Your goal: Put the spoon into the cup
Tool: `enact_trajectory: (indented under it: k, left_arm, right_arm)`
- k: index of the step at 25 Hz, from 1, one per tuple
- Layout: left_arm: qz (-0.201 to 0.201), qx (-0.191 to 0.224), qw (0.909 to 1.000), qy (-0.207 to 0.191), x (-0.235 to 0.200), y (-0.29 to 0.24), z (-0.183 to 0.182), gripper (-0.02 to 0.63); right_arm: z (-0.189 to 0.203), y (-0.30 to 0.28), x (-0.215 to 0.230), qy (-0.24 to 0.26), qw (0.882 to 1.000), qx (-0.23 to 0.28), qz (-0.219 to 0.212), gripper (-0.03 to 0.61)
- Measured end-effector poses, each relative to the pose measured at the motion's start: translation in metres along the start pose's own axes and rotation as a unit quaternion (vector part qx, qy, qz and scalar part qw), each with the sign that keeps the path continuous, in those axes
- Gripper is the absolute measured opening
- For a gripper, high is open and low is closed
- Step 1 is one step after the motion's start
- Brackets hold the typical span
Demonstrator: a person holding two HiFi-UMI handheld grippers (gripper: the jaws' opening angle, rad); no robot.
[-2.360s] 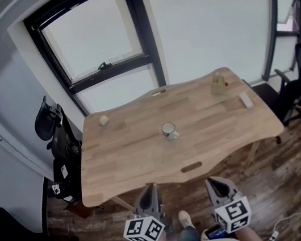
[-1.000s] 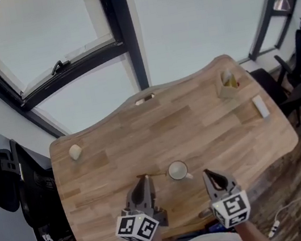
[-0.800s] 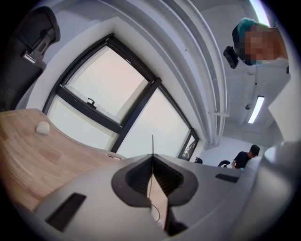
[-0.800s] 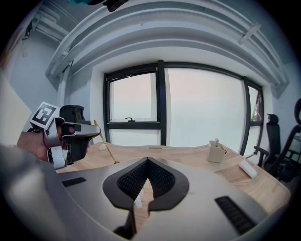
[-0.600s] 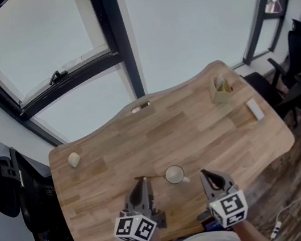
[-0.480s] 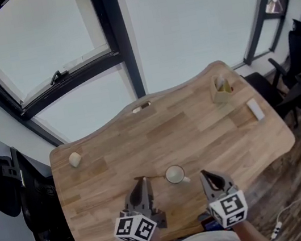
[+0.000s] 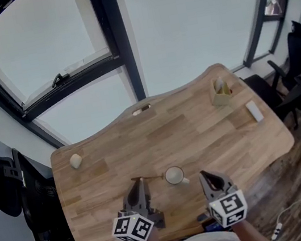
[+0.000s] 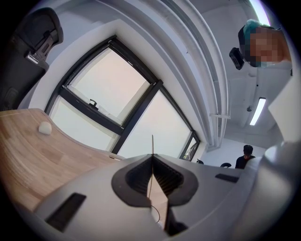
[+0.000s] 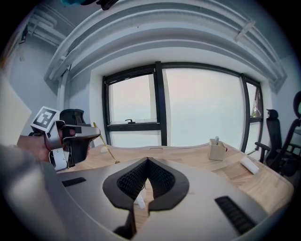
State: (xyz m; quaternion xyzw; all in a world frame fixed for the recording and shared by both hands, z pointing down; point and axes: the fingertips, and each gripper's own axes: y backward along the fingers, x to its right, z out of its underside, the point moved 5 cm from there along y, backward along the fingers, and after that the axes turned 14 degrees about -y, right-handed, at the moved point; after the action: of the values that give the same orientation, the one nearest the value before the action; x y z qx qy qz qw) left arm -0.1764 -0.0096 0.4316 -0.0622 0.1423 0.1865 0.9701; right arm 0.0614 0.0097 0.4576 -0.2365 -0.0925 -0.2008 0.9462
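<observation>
A white cup (image 7: pixel 174 175) stands on the wooden table (image 7: pixel 198 131) near its front edge, between my two grippers. My left gripper (image 7: pixel 136 184) is shut on a thin gold spoon (image 7: pixel 149 178), which sticks out sideways toward the cup. In the right gripper view the spoon (image 9: pixel 106 143) slants down from the left gripper (image 9: pixel 94 132). In the left gripper view the spoon (image 8: pixel 152 146) shows as a fine line between the shut jaws of the left gripper (image 8: pixel 152 159). My right gripper (image 7: pixel 205 175) hangs right of the cup, shut with nothing in it (image 9: pixel 147 161).
A small wooden holder (image 7: pixel 220 91) and a white block (image 7: pixel 254 111) sit at the table's right end, and a beige lump (image 7: pixel 76 161) at its left end. Office chairs stand to the left (image 7: pixel 8 182) and right (image 7: pixel 300 56). Large windows are behind the table.
I have come up to the table from the floor side; both grippers now hover over its near edge beside the cup. Over the last half second they barely moved.
</observation>
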Motion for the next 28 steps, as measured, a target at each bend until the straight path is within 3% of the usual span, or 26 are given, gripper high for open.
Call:
enact_trajectory:
  k: [28]
  left_arm:
    - [-0.015,-0.023,0.9996,-0.004,0.0,-0.007,0.028,0.005]
  right_arm:
    - [0.011,0.006,0.021,-0.014,1.0,-0.006,0.002,-0.003]
